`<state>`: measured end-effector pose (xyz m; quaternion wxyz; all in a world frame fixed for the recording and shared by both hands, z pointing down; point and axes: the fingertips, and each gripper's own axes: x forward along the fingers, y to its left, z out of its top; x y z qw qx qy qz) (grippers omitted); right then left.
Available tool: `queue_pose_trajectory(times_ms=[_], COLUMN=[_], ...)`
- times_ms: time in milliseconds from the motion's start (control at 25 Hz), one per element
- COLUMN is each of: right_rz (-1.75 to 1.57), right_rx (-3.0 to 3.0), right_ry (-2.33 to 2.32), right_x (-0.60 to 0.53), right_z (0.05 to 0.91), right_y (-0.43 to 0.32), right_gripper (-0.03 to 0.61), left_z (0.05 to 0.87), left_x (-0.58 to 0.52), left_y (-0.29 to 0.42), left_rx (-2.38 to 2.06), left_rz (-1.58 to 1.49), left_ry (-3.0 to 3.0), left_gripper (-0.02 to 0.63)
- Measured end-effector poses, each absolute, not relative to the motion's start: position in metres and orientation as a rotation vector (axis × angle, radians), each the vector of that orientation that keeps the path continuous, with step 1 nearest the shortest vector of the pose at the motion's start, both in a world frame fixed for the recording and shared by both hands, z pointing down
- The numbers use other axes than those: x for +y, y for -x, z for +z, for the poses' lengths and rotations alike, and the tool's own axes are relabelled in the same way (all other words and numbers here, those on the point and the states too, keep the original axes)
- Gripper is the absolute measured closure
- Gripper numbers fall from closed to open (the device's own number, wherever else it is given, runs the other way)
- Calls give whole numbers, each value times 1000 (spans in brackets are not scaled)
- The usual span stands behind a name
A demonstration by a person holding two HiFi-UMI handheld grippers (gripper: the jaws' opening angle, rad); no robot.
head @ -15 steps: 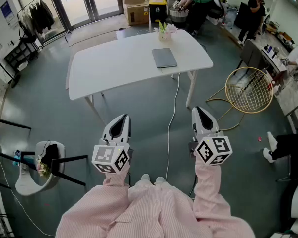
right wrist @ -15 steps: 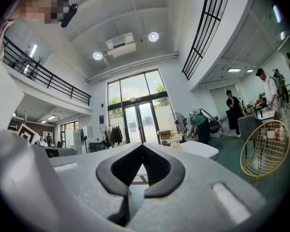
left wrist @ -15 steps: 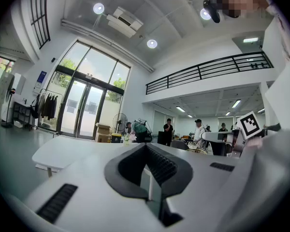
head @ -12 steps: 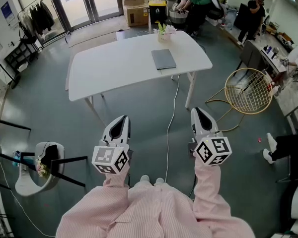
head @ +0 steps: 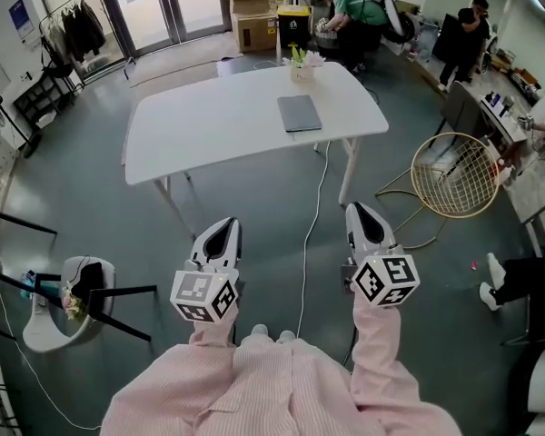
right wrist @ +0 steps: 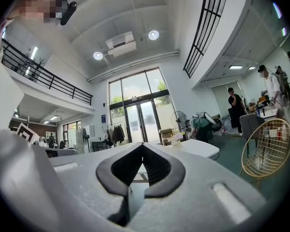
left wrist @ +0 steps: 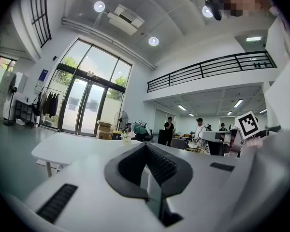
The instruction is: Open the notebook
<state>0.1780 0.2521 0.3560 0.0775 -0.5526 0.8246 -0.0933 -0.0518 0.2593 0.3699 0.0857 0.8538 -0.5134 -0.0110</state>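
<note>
A closed grey notebook [head: 300, 113] lies flat on the white table [head: 209, 121], toward its far right part, in the head view. Both grippers are held level over the floor, well short of the table's near edge. My left gripper [head: 222, 232] is shut with nothing between its fingers, as its own view [left wrist: 146, 145] shows. My right gripper [head: 363, 213] is also shut and empty [right wrist: 143, 145]. I cannot make out the notebook in either gripper view; each shows only the table's edge [left wrist: 63, 146] ahead.
A small flower vase [head: 300, 62] stands at the table's far edge. A cable [head: 313, 216] runs from the table across the floor between the grippers. A gold wire chair [head: 459, 175] stands right, a black chair [head: 82, 298] left. People and cardboard boxes [head: 252, 16] are behind the table.
The head view has shifted slightly, so both grippers sit a little lower in the picture. They stay shut and side by side. The notebook has not moved.
</note>
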Motion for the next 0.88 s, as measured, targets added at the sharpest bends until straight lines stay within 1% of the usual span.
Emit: queue_pose_trajectory(times_ms=[200, 240, 400, 720, 880], right_rz=[-315, -324, -355, -382, -410], right_rx=[2464, 2470, 2474, 2467, 2456], right_ry=[1637, 1635, 1648, 1664, 1659], right_x=[249, 248, 239, 197, 164], right_z=[362, 364, 373, 383, 389], right_y=[-179, -178, -181, -177, -176], right_gripper=[572, 555, 551, 488, 472], left_z=[380, 382, 389, 396, 400], left_x=[268, 268, 262, 218, 182], left_y=[50, 51, 50, 51, 52], left_rx=[-1537, -1538, -1539, -1511, -1498], left_rz=[-22, -23, -14, -2, -9], left_ry=[-2512, -2503, -2479, -2483, -2475], left_gripper=[615, 615, 615, 615, 615])
